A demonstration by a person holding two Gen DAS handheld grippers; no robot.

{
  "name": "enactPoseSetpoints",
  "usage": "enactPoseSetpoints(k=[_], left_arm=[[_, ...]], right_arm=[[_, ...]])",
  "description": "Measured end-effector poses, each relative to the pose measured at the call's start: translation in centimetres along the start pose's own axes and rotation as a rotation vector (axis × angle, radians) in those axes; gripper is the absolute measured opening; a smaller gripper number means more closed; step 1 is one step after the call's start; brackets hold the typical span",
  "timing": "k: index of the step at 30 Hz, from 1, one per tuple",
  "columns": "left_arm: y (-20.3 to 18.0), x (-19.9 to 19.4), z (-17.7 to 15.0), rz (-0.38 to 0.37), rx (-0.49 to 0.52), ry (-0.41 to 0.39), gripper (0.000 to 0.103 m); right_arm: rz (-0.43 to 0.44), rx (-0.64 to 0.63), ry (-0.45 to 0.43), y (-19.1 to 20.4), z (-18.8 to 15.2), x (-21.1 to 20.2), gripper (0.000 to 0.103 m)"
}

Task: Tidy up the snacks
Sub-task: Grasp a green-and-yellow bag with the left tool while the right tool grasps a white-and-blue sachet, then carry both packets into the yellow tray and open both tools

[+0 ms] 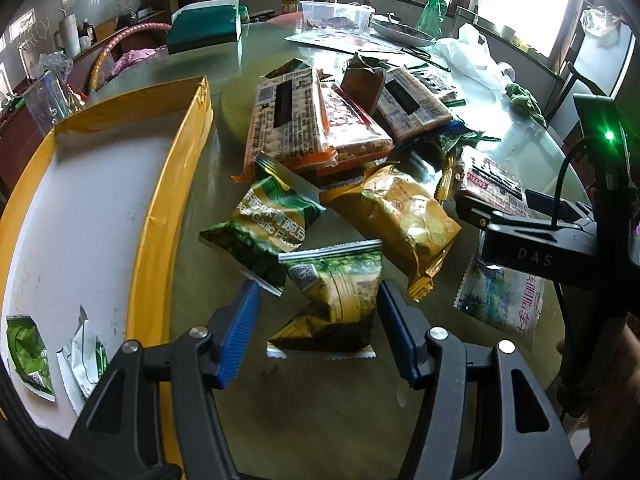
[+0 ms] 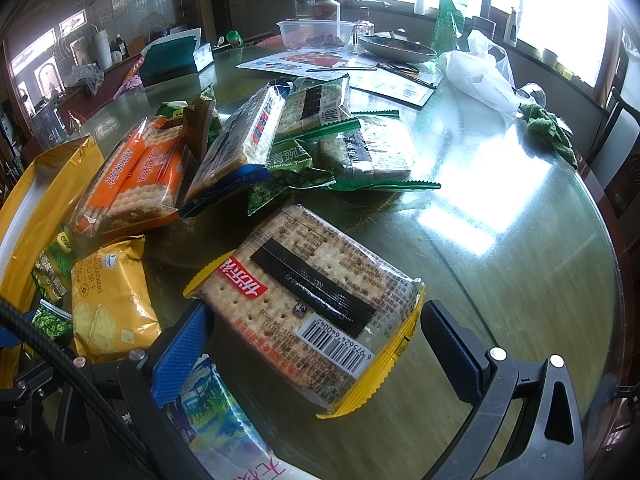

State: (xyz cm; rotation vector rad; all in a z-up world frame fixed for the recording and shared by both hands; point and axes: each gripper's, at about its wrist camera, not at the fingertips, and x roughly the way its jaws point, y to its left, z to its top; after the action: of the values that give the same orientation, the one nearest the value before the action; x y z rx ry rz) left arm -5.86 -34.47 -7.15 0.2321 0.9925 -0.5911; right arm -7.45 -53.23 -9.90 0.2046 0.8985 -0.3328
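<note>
My left gripper (image 1: 318, 336) is open. A small green and yellow snack packet (image 1: 332, 300) lies between its blue pads, with a gap on the left side. To its left is a yellow-rimmed tray (image 1: 172, 200) holding two small green packets (image 1: 28, 352). My right gripper (image 2: 316, 352) stands wide open around a cracker pack with yellow ends (image 2: 312, 308), its right finger clear of the pack. A yellow cracker bag (image 2: 108, 304) and a green pea packet (image 1: 268, 220) lie between the two grippers. Orange cracker packs (image 2: 132, 184) and other packs are piled behind.
A white and blue packet (image 2: 216, 420) lies under the right gripper's left finger. At the back of the round glass table stand a green tissue box (image 1: 204, 24), a clear tub (image 2: 316, 36), a plate (image 2: 396, 50) and a plastic bag (image 2: 480, 76). A green cloth (image 2: 548, 128) lies near the right edge.
</note>
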Motion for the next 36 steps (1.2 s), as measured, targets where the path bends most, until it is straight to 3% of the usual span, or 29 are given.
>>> enactPoseSetpoints(k=[10,13,19,22,24,27,30,32,33,34,36], left_arm=[[0.4,0.0,0.1,-0.03,-0.036,0.008,0.062],[0.4,-0.1,0.0,-0.028,-0.037,0.005,0.061],[0.7,-0.2,-0.1,-0.033,-0.057,-0.005,0.048],[0.7,-0.3,-0.3,-0.029,-0.053,-0.012,0.047],[0.7,-0.4,-0.3,-0.04,-0.06,-0.019,0.047],[0.8,-1.0,-0.5,-0.046,-0.054,-0.032,0.046],[0.7,-1.9,-1.1,-0.073,-0.039,-0.037,0.045],[0.8,-2.5,-1.8,-0.101,-0.035,-0.039,0.045],[0.9,-2.7,-2.1,-0.116,-0.039,-0.034,0.045],[1.0,-2.9,-2.3,-0.128,-0.043,-0.031,0.045],[1.4,-3.4,-2.9,-0.15,-0.055,-0.024,0.045]], right_arm=[[-0.08,0.103,0.003,0.9,0.1,0.0,0.103],[-0.062,0.088,0.057,0.4,0.2,-0.2,0.103],[-0.09,0.157,0.08,-1.6,-2.7,-2.4,0.103],[0.0,0.204,0.047,-2.4,-4.4,-4.2,0.098],[0.149,0.231,0.01,-2.6,-5.4,-5.6,0.097],[0.29,0.21,-0.053,-1.7,-7.0,-7.9,0.098],[0.352,0.168,-0.03,0.1,-8.3,-8.5,0.097],[0.31,0.12,-0.009,1.4,-8.8,-8.5,0.088],[0.249,0.103,0.02,1.9,-8.9,-8.1,0.074],[0.215,0.097,0.026,2.4,-8.9,-8.0,0.069],[0.176,0.068,0.029,2.8,-8.6,-7.8,0.066]])
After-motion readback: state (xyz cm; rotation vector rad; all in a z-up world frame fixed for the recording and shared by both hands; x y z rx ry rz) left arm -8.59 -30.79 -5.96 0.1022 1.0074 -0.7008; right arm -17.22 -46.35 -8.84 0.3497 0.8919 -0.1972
